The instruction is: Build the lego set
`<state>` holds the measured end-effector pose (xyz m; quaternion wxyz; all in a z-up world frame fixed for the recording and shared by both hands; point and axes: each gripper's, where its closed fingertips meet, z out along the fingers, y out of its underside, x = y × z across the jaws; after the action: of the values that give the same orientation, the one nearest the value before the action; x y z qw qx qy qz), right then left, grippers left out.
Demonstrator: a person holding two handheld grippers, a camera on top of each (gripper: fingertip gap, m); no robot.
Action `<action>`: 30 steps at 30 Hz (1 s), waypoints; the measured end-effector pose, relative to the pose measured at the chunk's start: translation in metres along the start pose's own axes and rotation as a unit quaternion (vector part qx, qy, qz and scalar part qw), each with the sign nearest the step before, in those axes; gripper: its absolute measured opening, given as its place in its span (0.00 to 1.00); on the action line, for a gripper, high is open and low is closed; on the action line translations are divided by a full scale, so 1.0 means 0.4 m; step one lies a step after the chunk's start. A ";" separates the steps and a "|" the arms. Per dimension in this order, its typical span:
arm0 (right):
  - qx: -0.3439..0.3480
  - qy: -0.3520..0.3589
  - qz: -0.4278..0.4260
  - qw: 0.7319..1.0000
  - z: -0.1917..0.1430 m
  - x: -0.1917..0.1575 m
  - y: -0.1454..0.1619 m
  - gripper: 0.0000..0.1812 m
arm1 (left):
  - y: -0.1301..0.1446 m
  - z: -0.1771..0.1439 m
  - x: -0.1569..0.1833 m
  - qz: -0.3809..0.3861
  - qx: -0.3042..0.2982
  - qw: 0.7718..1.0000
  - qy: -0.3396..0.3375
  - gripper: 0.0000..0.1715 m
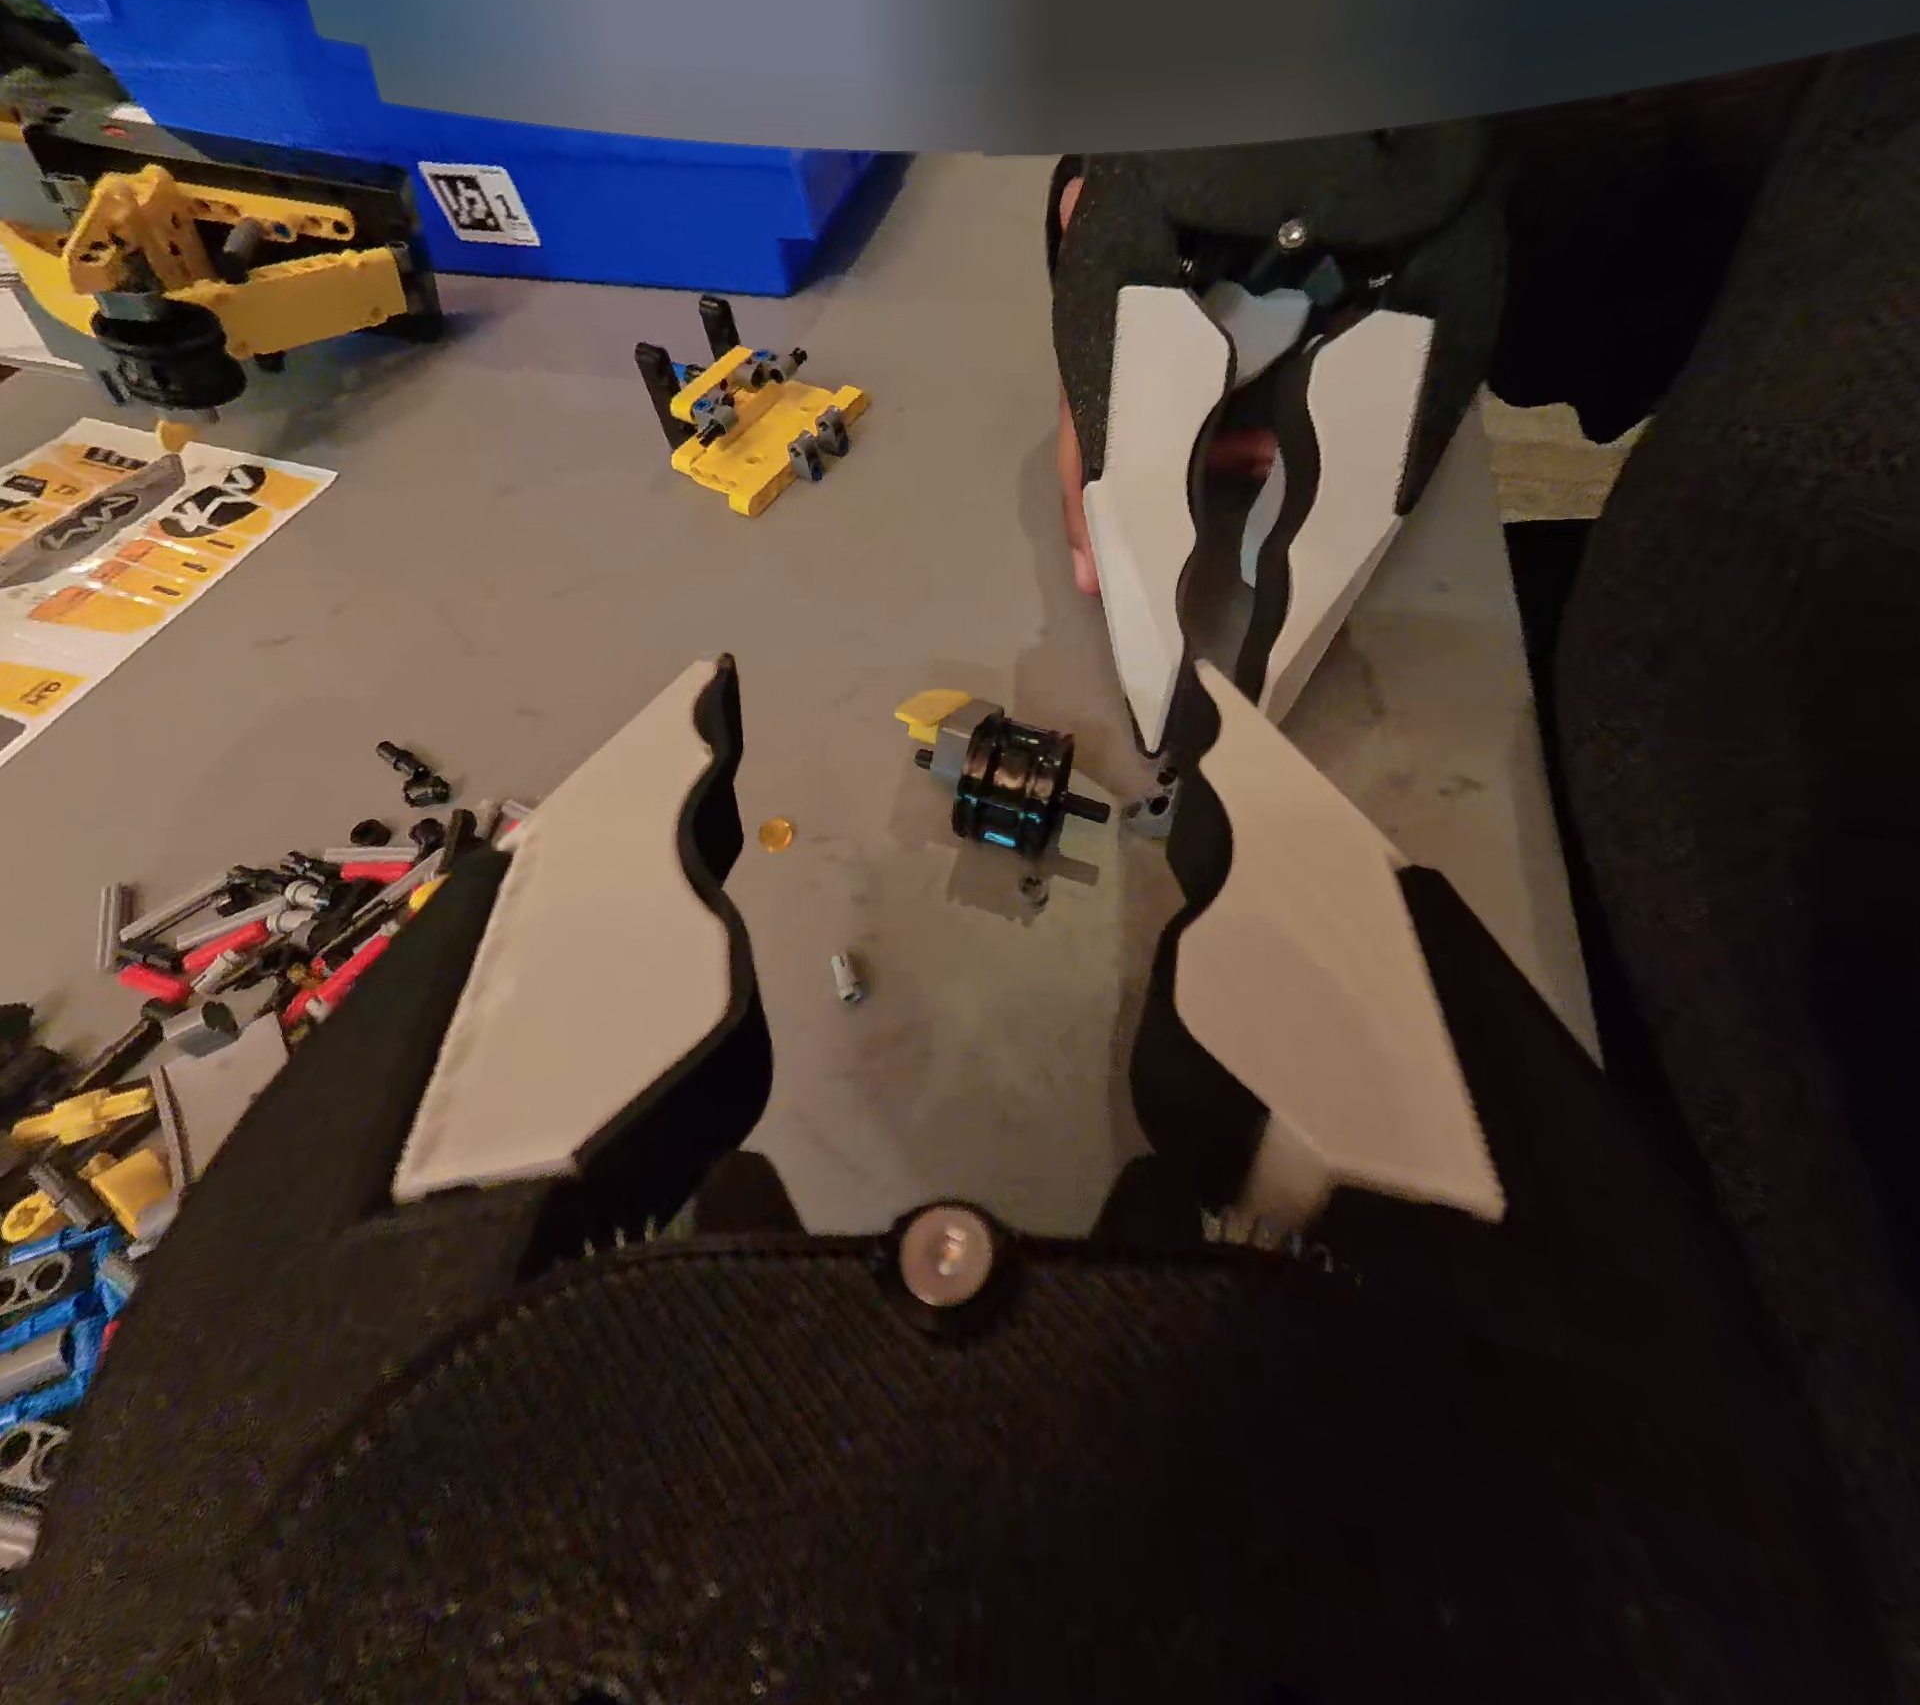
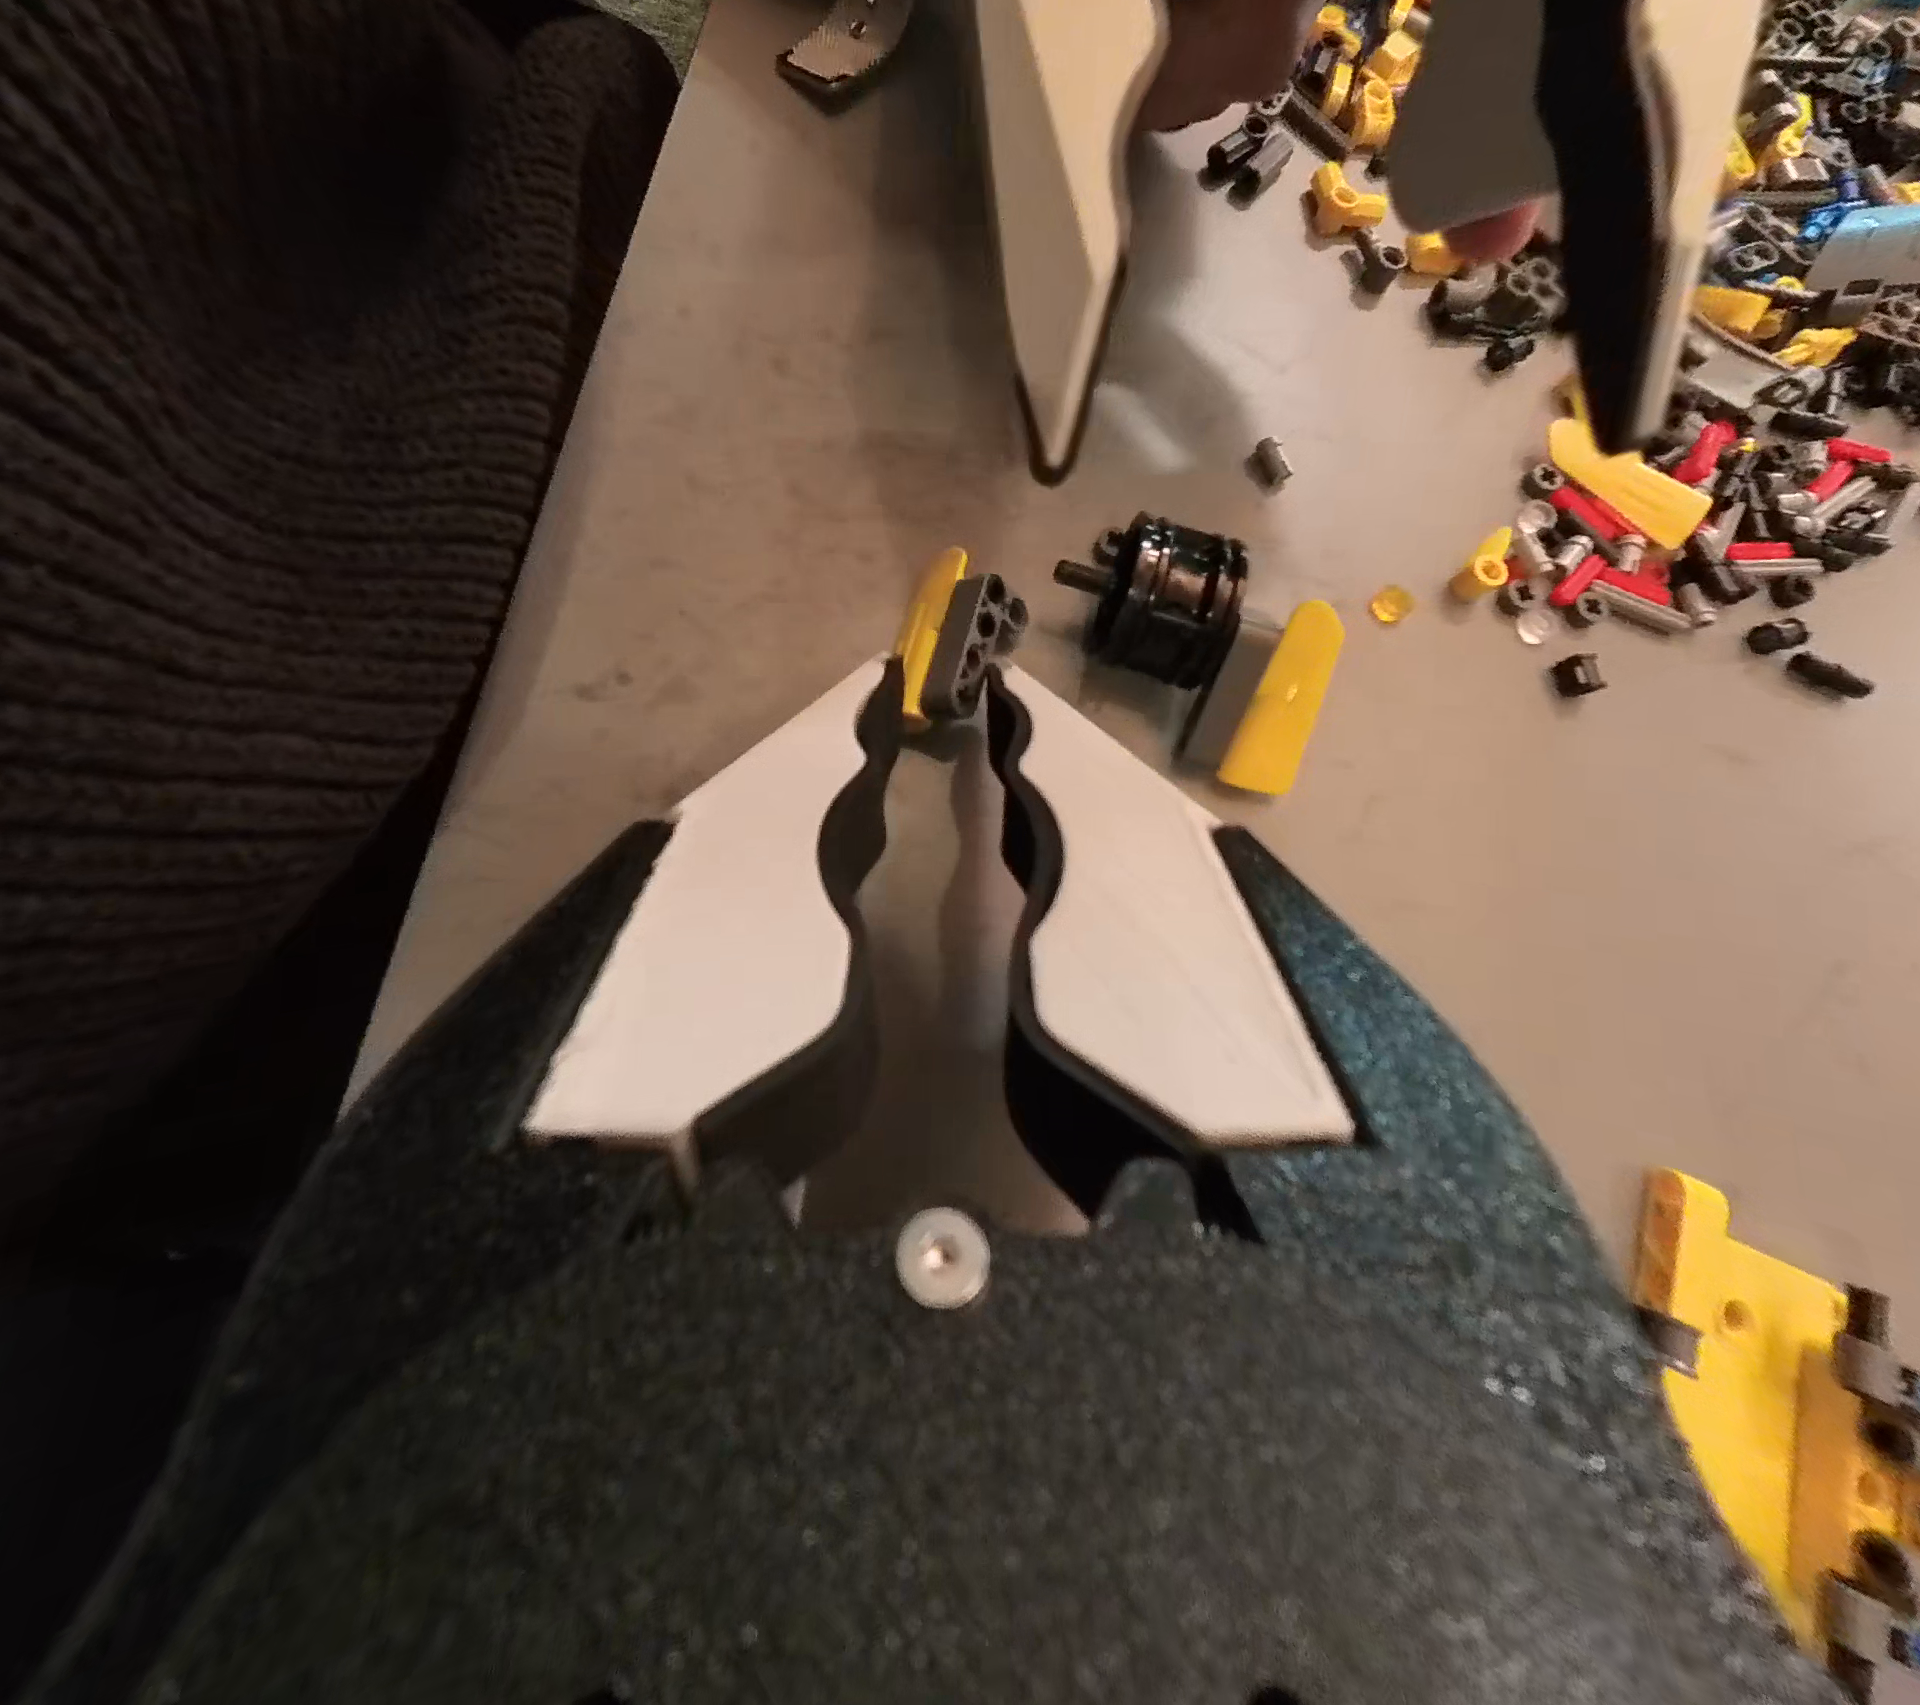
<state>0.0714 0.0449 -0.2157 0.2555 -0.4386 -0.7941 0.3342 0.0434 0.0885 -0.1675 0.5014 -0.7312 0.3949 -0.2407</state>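
My right gripper (image 2: pixel 943 684) is shut on a small dark grey holed beam with a yellow piece on it (image 2: pixel 971 632), low over the grey table (image 2: pixel 790 367). It also shows in the left wrist view (image 1: pixel 1205 720), tips down beside the wheel. A black wheel on an axle (image 1: pixel 1013 782) (image 2: pixel 1169 606) lies on the table, joined to a grey and yellow part (image 2: pixel 1273 705). My left gripper (image 1: pixel 966 668) is open and empty, hovering over the wheel; it also shows in the right wrist view (image 2: pixel 1340 445). A small grey pin (image 1: pixel 849 977) (image 2: pixel 1270 460) lies between its fingers.
A pile of loose building parts (image 1: pixel 260 928) (image 2: pixel 1714 533) lies at one side. A yellow sub-assembly (image 1: pixel 764 434) (image 2: pixel 1766 1395), a yellow vehicle model (image 1: pixel 208 284), a sticker sheet (image 1: pixel 125 533) and a blue bin (image 1: pixel 623 201) stand farther off. An orange stud (image 1: pixel 776 832) lies loose. A dark sleeve (image 2: pixel 260 408) borders the table edge.
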 end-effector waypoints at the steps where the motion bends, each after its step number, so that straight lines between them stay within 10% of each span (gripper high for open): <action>1: 0.000 0.001 0.000 1.000 -0.001 0.001 0.000 0.09 | 0.002 0.002 -0.004 -0.003 -0.004 1.000 -0.005 0.43; 9: -0.007 0.034 0.000 0.999 -0.030 0.033 0.024 0.22 | 0.026 0.010 0.006 -0.017 -0.037 0.999 0.019 0.19; 30: -0.013 0.043 -0.051 0.998 -0.010 0.018 0.020 0.10 | 0.076 0.006 0.024 -0.022 -0.094 0.994 0.050 0.10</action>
<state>0.0749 0.0556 -0.2185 0.3008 -0.4144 -0.8080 0.2914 0.0404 0.0761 -0.1968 0.4047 -0.7705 0.4243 -0.2499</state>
